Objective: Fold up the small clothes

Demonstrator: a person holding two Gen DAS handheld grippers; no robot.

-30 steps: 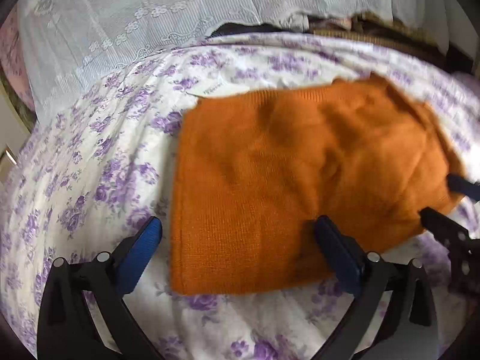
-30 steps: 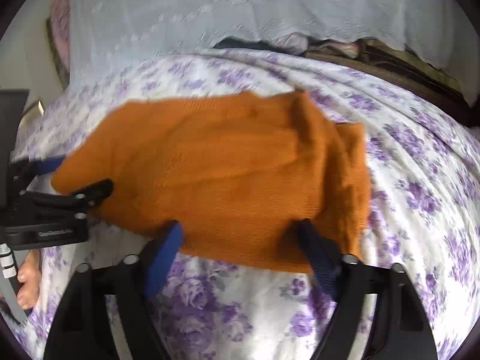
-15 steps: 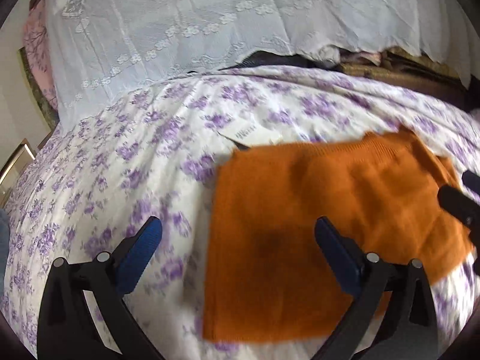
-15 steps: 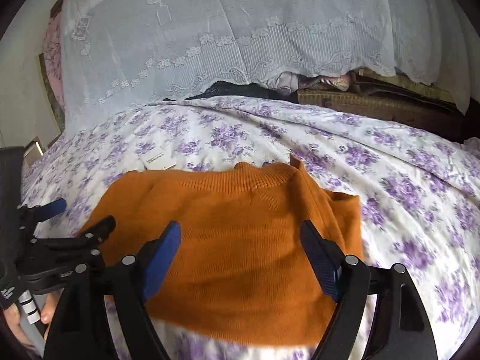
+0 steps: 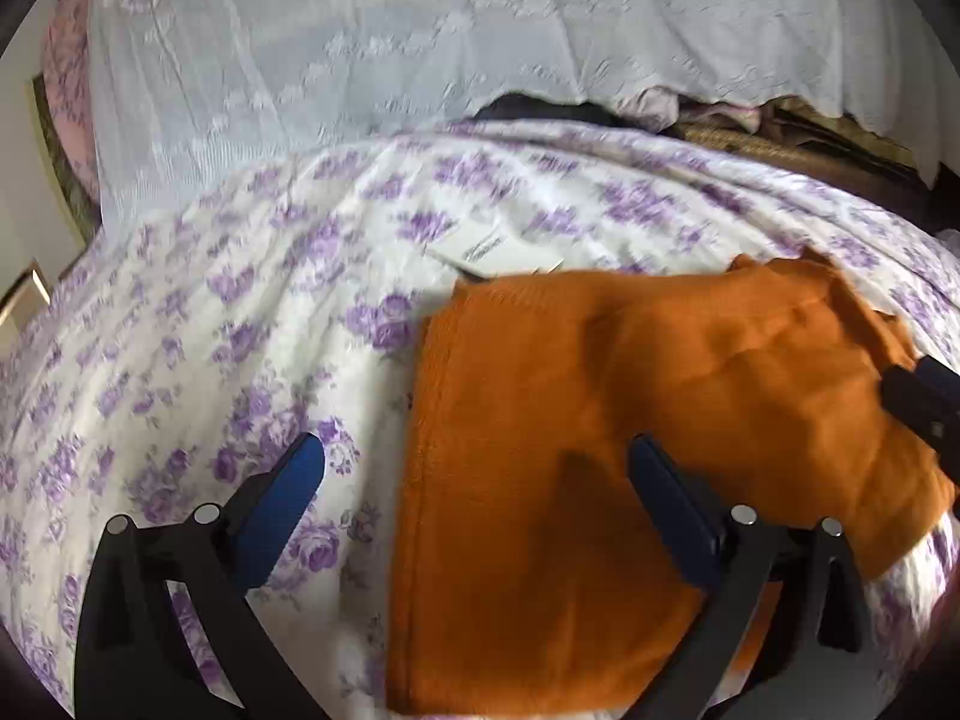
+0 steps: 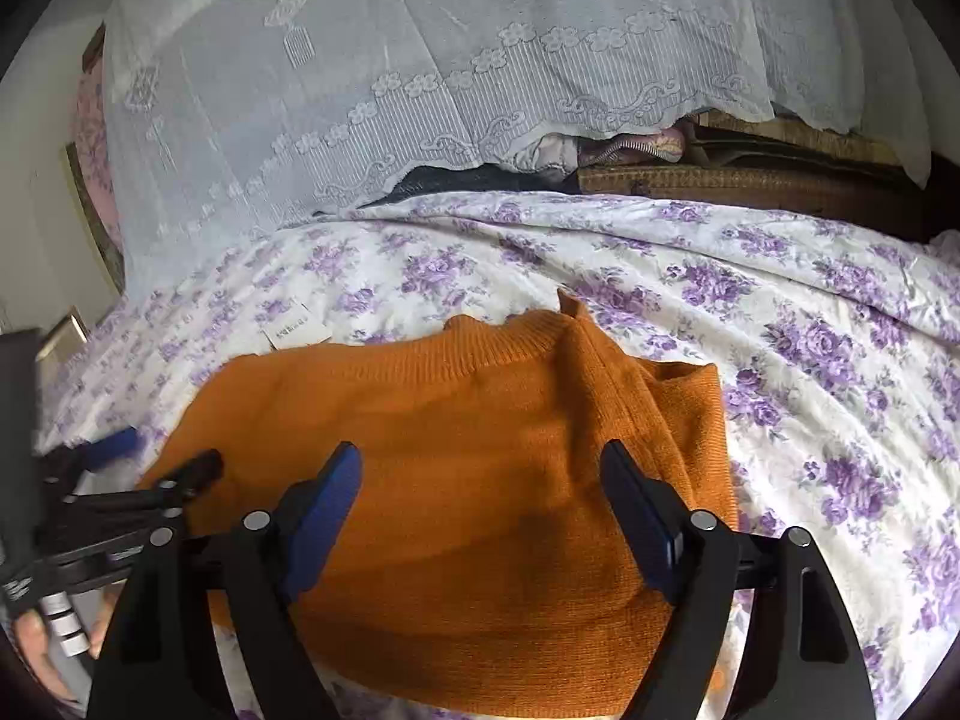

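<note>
An orange knitted garment (image 5: 630,420) lies folded into a rough rectangle on the purple-flowered bedsheet (image 5: 210,360). My left gripper (image 5: 474,474) hovers open over the garment's left edge, nothing pinched between its blue pads. My right gripper (image 6: 480,465) hovers open above the middle of the garment (image 6: 468,420), also holding nothing. In the right wrist view the left gripper (image 6: 162,453) shows at the garment's left side, with a person's hand (image 6: 30,642) on it. The right gripper's fingertips (image 5: 918,396) show at the right edge of the left wrist view.
A white paper tag (image 6: 297,330) lies on the sheet (image 6: 810,330) just beyond the garment's far left corner. A white lace cloth (image 6: 420,60) hangs behind the bed over wicker boxes (image 6: 720,180) and bundled fabrics. Flowered sheet spreads left and right of the garment.
Both grippers have drawn back and risen from the garment, still open. The garment now sits lower in both views and more of the lace cloth shows.
</note>
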